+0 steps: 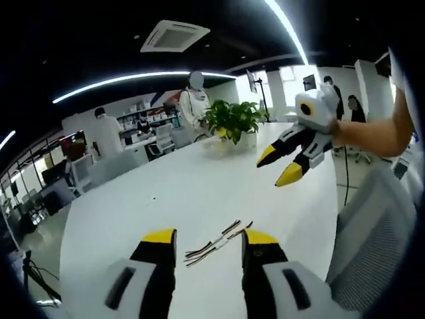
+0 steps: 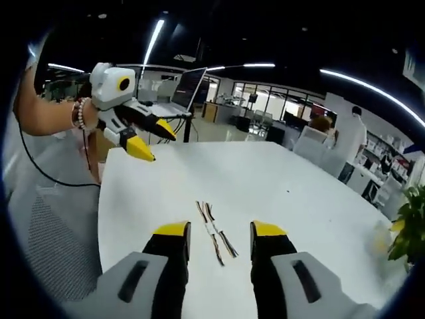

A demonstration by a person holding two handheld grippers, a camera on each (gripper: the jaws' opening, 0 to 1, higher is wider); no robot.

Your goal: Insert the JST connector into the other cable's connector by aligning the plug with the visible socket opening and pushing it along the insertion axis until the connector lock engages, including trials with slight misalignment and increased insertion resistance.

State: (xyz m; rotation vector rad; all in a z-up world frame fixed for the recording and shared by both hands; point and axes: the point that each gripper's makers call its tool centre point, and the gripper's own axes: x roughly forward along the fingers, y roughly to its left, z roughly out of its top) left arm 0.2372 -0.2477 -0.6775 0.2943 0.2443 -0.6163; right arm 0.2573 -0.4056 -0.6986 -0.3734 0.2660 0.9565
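Thin dark wired cables with small white connectors (image 1: 218, 242) lying on white table (image 1: 133, 199), untouched. Light, limp; best pinched at connector housings. Left gripper (image 1: 209, 242) and right gripper (image 2: 220, 234) released, jaws apart.

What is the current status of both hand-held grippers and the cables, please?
Left hand-held gripper open, empty, above table. Right hand-held gripper open, empty. Cables lie on the table, ungrasped. Nothing in the way.

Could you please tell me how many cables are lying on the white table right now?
2, as far as I can tell: the cables lie together on the white table ahead of both tongs, apparently joined end to end.
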